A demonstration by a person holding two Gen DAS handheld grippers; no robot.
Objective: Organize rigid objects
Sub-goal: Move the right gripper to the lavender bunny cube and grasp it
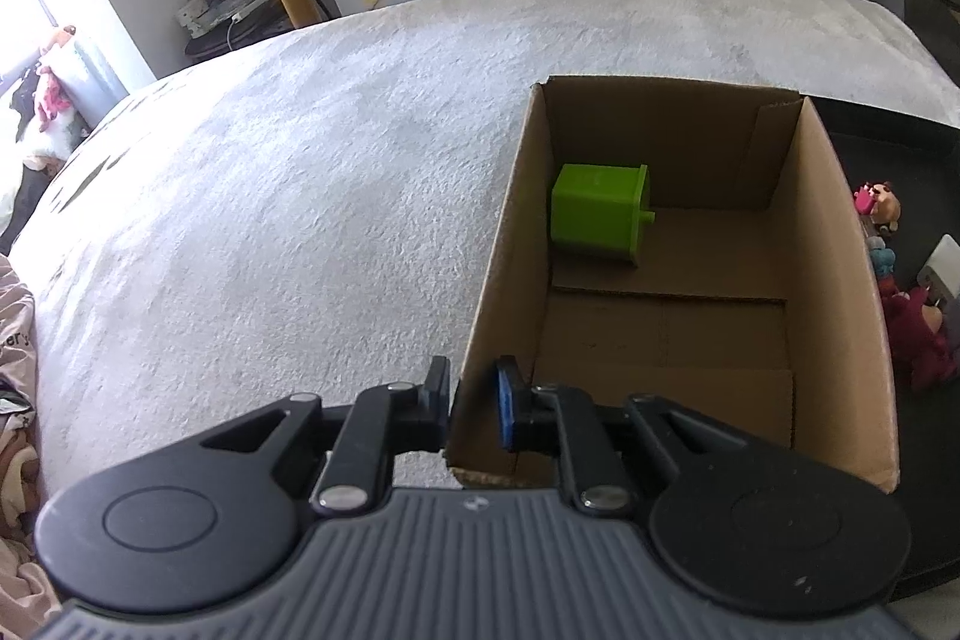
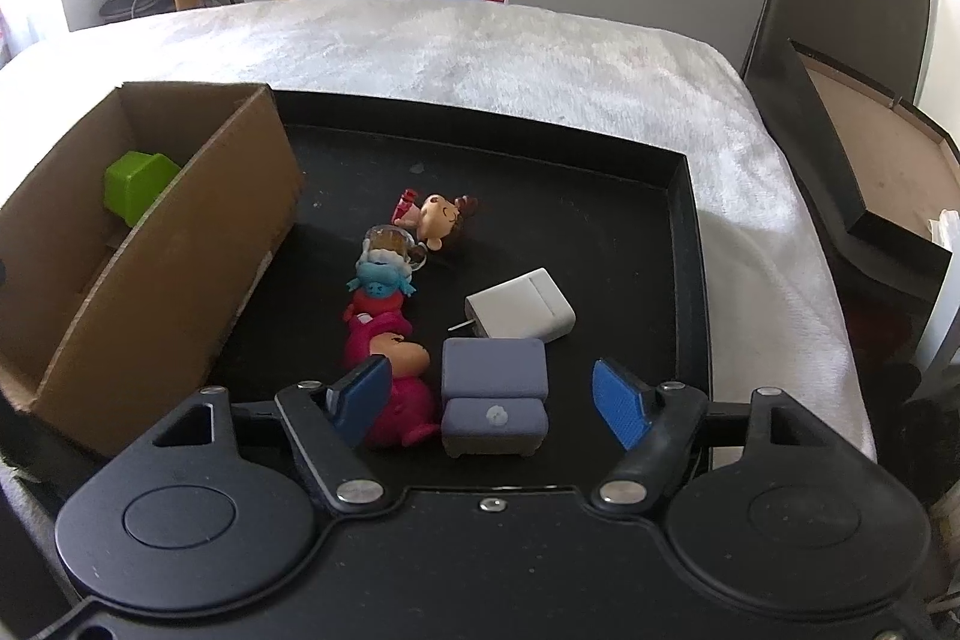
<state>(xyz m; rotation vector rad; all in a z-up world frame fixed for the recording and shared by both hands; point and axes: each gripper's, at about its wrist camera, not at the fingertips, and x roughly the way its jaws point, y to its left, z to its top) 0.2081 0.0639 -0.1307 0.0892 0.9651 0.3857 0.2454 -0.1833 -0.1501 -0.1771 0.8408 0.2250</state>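
My left gripper (image 1: pixel 474 400) is shut on the near left wall of an open cardboard box (image 1: pixel 498 244), one finger outside and one inside. A green plastic block (image 1: pixel 597 214) lies inside the box at its far left; it also shows in the right wrist view (image 2: pixel 138 184). My right gripper (image 2: pixel 492 400) is open, its fingers on either side of a small blue-grey toy sofa (image 2: pixel 495 403) in a black tray (image 2: pixel 684 232). A white plug adapter (image 2: pixel 522 307) lies just behind the sofa.
A row of toy figures lies in the tray: a red-pink one (image 2: pixel 390 370), a blue-capped one (image 2: pixel 381 280), a brown-haired doll (image 2: pixel 438 217). The cardboard box (image 2: pixel 150 280) stands at the tray's left. All rest on a white blanket (image 2: pixel 480 52). A black lid (image 2: pixel 858 172) lies at right.
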